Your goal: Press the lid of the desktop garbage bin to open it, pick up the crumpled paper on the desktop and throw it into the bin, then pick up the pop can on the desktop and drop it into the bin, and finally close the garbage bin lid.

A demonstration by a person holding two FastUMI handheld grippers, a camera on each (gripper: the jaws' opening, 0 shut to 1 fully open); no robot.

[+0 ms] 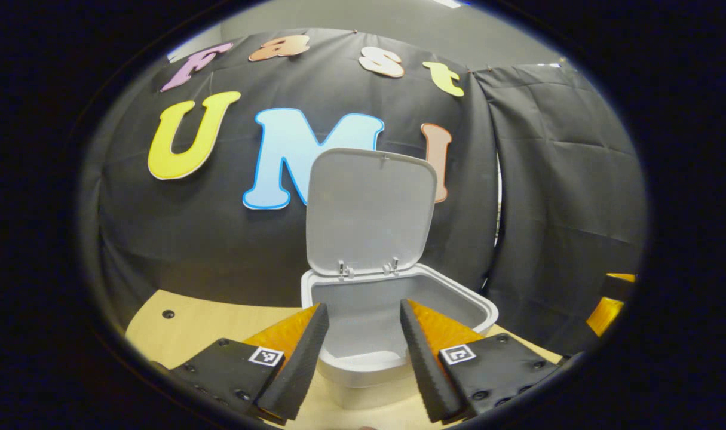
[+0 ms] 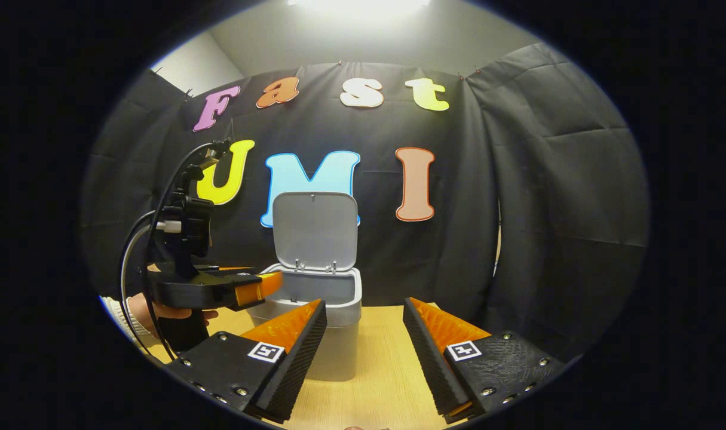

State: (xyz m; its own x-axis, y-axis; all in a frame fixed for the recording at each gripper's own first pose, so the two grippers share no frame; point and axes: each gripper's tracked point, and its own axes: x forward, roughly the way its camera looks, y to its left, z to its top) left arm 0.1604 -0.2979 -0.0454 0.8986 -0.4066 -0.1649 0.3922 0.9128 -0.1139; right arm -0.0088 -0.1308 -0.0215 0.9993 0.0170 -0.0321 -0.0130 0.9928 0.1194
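With your left gripper poised at the bin, fingers spread wide and empty, aim anything you drop at the middle of the opening. Right gripper likewise gapes, holding nothing. Count: one bin on the surface, one lid upright, two grippers.

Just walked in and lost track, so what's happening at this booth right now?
A person is working a small white plastic desktop bin on the pale wooden table with two handheld grippers. Its square lid stands open and upright. The left gripper hovers open and empty over the bin's mouth. The right gripper waits open, farther back. Neither holds anything.
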